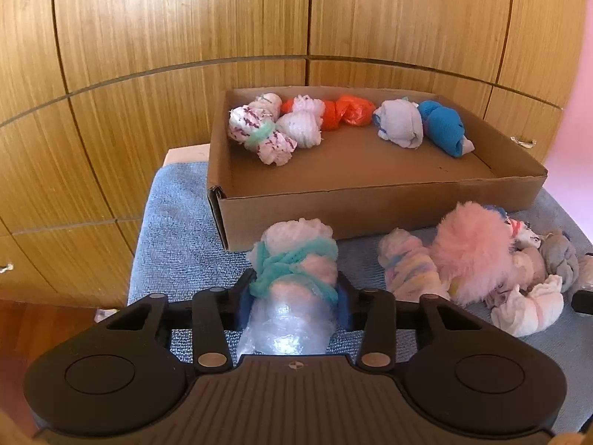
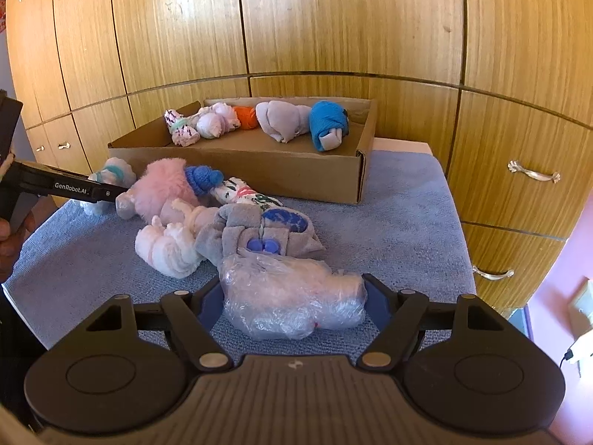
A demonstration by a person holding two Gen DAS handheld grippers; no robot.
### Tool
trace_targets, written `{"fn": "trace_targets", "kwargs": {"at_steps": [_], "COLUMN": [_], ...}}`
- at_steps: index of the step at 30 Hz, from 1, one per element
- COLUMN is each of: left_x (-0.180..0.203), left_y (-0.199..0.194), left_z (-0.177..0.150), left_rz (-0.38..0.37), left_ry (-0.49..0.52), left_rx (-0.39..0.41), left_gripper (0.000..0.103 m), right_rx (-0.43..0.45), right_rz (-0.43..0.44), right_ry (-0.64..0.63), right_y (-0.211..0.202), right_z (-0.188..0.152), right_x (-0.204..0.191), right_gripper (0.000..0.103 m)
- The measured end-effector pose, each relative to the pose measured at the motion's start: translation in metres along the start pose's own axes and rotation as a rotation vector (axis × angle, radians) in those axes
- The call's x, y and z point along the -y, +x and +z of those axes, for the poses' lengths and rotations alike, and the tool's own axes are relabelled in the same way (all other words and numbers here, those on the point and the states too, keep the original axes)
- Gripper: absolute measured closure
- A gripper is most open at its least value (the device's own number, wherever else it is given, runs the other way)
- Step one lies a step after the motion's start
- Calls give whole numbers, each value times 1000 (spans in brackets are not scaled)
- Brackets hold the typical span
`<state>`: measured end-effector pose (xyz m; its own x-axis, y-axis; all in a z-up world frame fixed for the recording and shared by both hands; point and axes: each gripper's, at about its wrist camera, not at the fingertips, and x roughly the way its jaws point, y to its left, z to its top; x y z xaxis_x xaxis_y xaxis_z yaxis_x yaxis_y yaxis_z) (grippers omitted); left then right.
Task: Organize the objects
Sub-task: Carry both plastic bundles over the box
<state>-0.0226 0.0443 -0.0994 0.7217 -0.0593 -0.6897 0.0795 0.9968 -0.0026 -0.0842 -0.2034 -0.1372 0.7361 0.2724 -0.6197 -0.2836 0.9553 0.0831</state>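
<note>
My left gripper [image 1: 292, 298] is shut on a white and pink sock roll with a teal band [image 1: 294, 259], just in front of the cardboard box [image 1: 370, 200]. The same roll shows in the right wrist view [image 2: 111, 176], held by the left gripper [image 2: 107, 193]. My right gripper [image 2: 292, 300] is shut on a plastic-wrapped pale bundle [image 2: 292, 296] resting on the blue towel [image 2: 400, 222]. The box [image 2: 259, 170] holds several rolled socks: purple-speckled [image 1: 259, 133], orange [image 1: 348, 111], white [image 1: 400, 126], blue [image 1: 444, 129].
A pile of rolled socks lies on the towel in front of the box, with a fluffy pink one [image 1: 474, 252], a grey one with blue [image 2: 259, 230] and a white one [image 2: 166, 248]. Wooden cabinet doors [image 1: 185, 37] stand behind, with handles at the right [image 2: 533, 174].
</note>
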Motion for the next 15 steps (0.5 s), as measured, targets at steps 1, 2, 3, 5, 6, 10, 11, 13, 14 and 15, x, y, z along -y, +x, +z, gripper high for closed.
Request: {"fn": "trace_targets", "kwargs": {"at_steps": [1, 2, 3, 5, 6, 10, 11, 13, 14, 15], "left_x": [0, 0, 0, 1, 0, -3, -3, -5, -8, -10], "left_y": [-1, -4, -7, -15, -20, -43, -50, -62, -69, -73], "left_z": [0, -1, -1, -1, 0, 9, 13, 22, 27, 32], "left_rz": [2, 4, 4, 6, 4, 0, 2, 5, 4, 3], "left_ry": [6, 13, 19, 35, 42, 81, 94, 116, 122, 122], "left_rx": [0, 1, 5, 17, 22, 47, 57, 72, 78, 81], "left_gripper": [56, 56, 57, 57, 57, 57, 57, 57, 57, 57], "right_rx": [3, 7, 10, 16, 20, 39, 44, 61, 68, 78], "right_rz": [-1, -3, -3, 0, 0, -2, -7, -18, -22, -27], "right_ry": [1, 1, 1, 1, -2, -4, -11, -25, -30, -34], "right_y": [-1, -3, -5, -9, -12, -30, -34, -46, -51, -56], "right_z": [-1, -1, -1, 0, 1, 8, 11, 19, 24, 30], "right_x": [0, 1, 1, 2, 2, 7, 8, 12, 14, 16], "right_gripper": [33, 34, 34, 34, 34, 34, 34, 34, 34, 34]}}
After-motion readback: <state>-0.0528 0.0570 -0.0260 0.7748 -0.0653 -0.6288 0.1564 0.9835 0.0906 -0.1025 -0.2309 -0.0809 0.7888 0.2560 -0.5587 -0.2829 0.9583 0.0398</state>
